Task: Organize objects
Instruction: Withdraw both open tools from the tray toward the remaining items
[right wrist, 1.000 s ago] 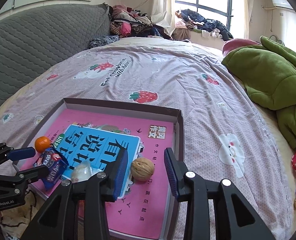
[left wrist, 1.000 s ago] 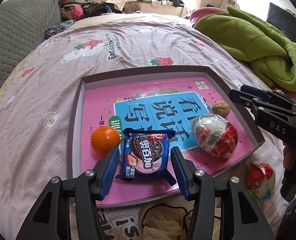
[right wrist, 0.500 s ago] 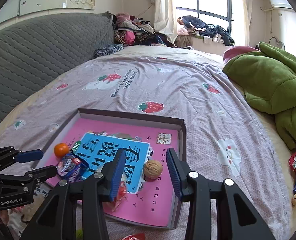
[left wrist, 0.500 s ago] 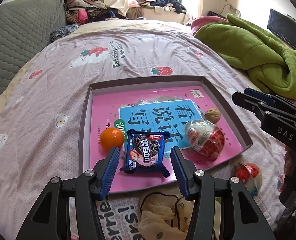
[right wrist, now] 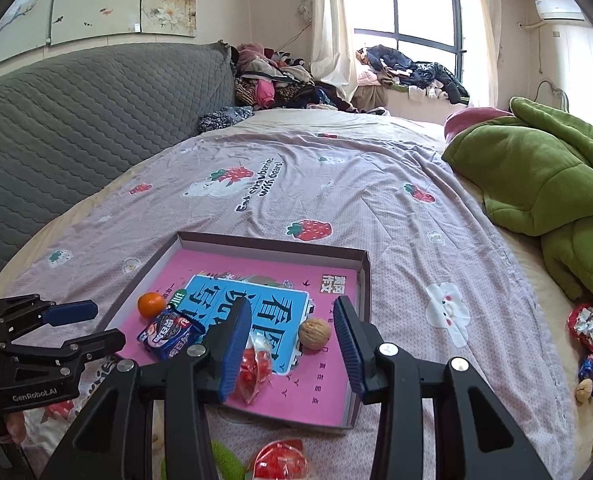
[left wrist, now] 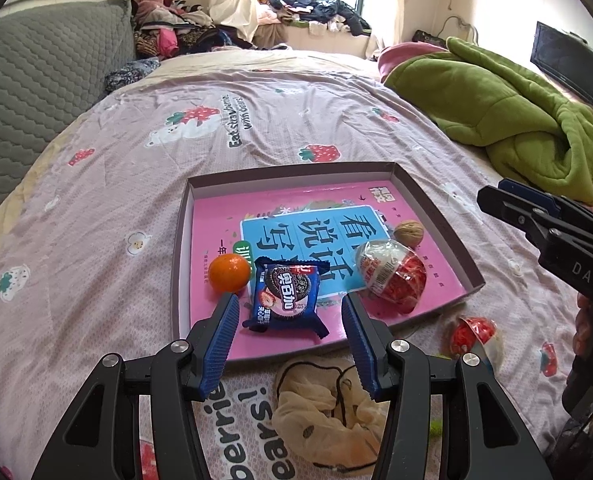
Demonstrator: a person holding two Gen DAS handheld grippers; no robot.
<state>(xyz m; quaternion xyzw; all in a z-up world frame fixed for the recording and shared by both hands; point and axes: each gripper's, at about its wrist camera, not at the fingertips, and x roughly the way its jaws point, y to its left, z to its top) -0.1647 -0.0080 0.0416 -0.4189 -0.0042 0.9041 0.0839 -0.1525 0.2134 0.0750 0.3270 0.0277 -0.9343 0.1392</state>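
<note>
Both grippers have drawn back and risen from the tray (left wrist: 180, 264) since the earlier frames, so its contents now look smaller. We see the left gripper (left wrist: 290, 322) released and empty, hovering above the tray's near edge; the right gripper (right wrist: 292, 330) has just been opening and clasps nothing either. Nearest, on the bedsheet (left wrist: 96, 208), lie a limp cream cloth (left wrist: 328, 408) and a red-wrapped treat (left wrist: 474, 334) not yet tidied. Inside the tray, from left to right, sit the orange (left wrist: 229, 273), the cookie packet (left wrist: 286, 296), a crinkly wrapped snack (left wrist: 392, 276) and, farther, the walnut (left wrist: 408, 233).

We judge the packet light, slippery and crushable, best pinched across its flat sides; the walnut is hard and apt to roll, so we would take it across its middle.

Chinese characters on the tray liner and the packet are not clearly readable to us. The sheet reads "Eat strawberries with bears!"; the gripper bodies read "DAS" and "GenRobot.AI".
</note>
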